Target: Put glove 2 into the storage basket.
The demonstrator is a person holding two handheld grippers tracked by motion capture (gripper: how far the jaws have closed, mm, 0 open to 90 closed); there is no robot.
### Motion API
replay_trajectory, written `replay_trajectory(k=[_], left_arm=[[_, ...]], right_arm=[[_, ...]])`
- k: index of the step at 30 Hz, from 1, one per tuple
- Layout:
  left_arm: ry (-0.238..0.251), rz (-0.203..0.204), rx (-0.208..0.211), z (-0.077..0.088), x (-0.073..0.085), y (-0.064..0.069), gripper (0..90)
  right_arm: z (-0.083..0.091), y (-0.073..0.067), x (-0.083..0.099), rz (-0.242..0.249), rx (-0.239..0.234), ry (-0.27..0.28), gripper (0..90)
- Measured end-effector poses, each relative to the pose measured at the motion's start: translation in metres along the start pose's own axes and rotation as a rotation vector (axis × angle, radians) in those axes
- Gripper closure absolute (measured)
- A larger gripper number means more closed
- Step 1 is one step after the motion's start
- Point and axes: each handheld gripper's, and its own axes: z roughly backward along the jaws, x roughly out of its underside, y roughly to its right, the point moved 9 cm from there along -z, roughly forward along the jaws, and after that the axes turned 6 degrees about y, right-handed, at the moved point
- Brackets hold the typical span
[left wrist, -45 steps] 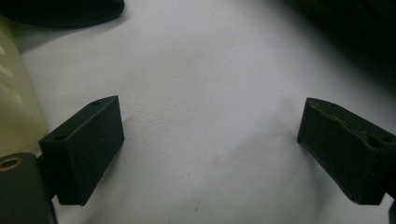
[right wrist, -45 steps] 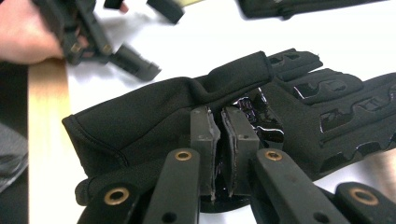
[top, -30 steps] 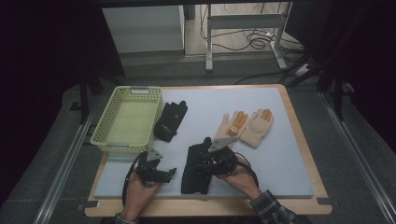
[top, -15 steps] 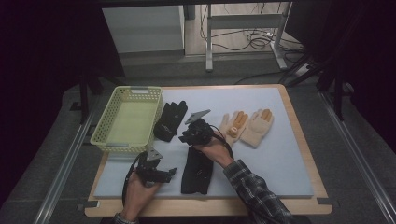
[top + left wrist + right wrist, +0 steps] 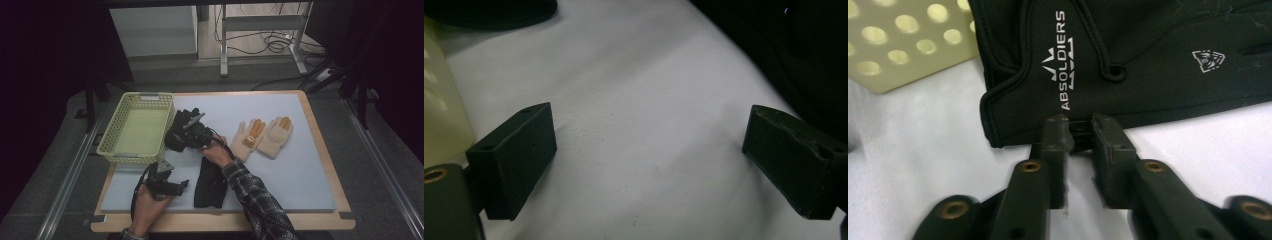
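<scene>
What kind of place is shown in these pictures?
Probably a lab or recording room: a padded work table on a metal frame, loose cables on the floor behind, dark surroundings, and a sorting setup of gloves and a basket.

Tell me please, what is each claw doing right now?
Left claw: open, holding nothing.
Right claw: just been closing, pinching the black glove's edge.

overhead camera faces forward-down (tong cameras skim the mat (image 5: 300,165)).

Glove (image 5: 179,131) beside basket (image 5: 134,131) (touching)
</scene>
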Motion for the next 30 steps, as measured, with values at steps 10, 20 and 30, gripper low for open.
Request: replay_trajectory(k=[10, 20, 30], left_arm=[[-0.001, 0.001, 0.001, 0.0, 0.0, 0.0, 7.2], [-0.002, 0.0, -0.001, 0.0, 0.0, 0.0, 7.2], [0.0, 0.001, 0.001, 0.0, 0.0, 0.0, 7.1]], right_arm=[[0.038, -0.015, 0.015, 0.029, -0.022, 0.004, 76.7], [0.047, 0.002, -0.001, -0.03, 0.0, 0.08, 61.5], [-0.004, 0.02, -0.025, -0.037, 0.084, 0.092, 32.8]])
